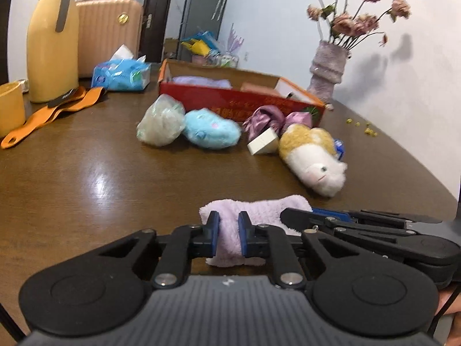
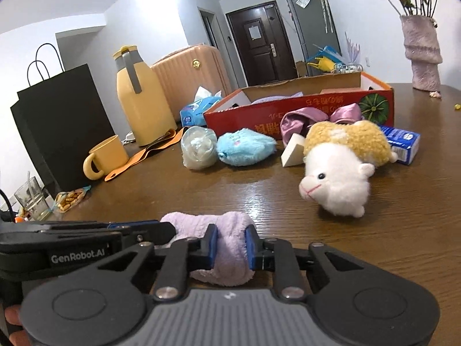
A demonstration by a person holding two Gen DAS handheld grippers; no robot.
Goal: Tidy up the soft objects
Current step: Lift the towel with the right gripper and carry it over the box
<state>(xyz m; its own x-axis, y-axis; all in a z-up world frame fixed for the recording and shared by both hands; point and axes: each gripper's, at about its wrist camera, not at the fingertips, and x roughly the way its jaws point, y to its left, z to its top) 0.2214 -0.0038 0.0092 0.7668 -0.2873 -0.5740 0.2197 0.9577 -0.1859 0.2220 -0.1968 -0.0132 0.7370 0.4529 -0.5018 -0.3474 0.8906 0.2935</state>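
Lilac fleece cloth (image 1: 253, 210) at the near edge of the brown surface (image 1: 86, 173) — pinched at one end by the left gripper (image 1: 229, 232), at the other by the right gripper (image 2: 230, 243), fingers (image 2: 211, 245) pressed into the pile. Beyond: alpaca plush (image 2: 340, 173), blue plush (image 2: 245, 147), red cardboard box (image 2: 288, 112).

Right gripper (image 2: 230, 248) pinching lilac cloth (image 2: 227, 230)

The lilac fleece cloth (image 1: 253, 210) is partly hidden behind both grippers at lower centre. In the red cardboard box (image 2: 288, 112), only a purple strip of its contents shows above the wall. The blue carton (image 1: 339, 145) is mostly hidden behind the alpaca plush (image 1: 312, 155). The yellow mug (image 1: 10, 109) is cut off at the left edge.
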